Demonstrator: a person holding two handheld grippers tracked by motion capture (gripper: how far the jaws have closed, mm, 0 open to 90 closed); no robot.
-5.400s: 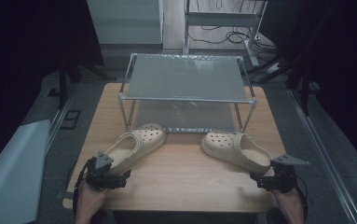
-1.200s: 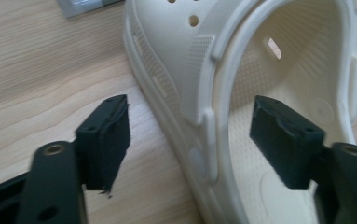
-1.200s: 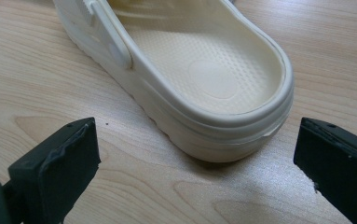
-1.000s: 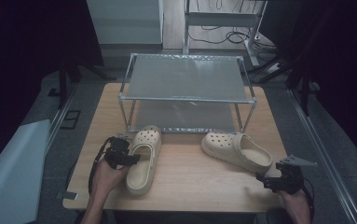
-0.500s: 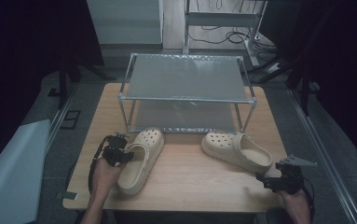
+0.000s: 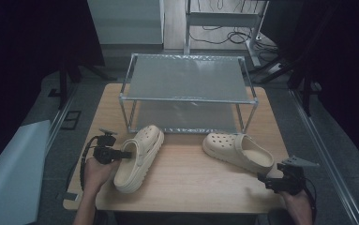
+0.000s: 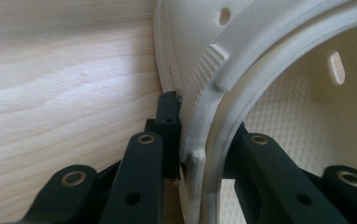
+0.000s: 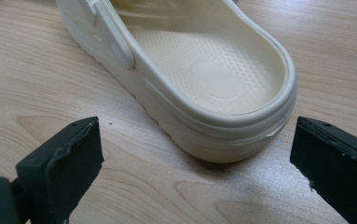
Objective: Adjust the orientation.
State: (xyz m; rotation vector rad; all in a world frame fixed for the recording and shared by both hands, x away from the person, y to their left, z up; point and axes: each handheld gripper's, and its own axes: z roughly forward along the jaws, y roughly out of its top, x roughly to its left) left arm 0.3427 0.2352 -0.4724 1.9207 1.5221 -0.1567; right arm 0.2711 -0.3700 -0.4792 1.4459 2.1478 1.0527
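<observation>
Since the earliest frame, the left clog [image 6: 138,158] has swung from a diagonal lie to point nearly straight toward the rack [image 6: 186,93], and the left gripper [image 6: 121,154] has come up from the table's near edge to its side. Left gripper: jaws clamped on the clog's side wall, one jaw outside and one inside the opening, seen close in the left gripper view [image 7: 199,140]. Left clog: toe just beside the rack's front left leg, sole on the wooden table [image 6: 191,178]. Right clog [image 6: 238,151]: lies diagonally, toe toward the rack, heel toward the right gripper [image 6: 267,180]. Right gripper: jaws spread wide, holding nothing, set just short of the heel [image 8: 241,116], apart from it. Rack: two-tier metal frame at the table's far side, both shelves bare.
</observation>
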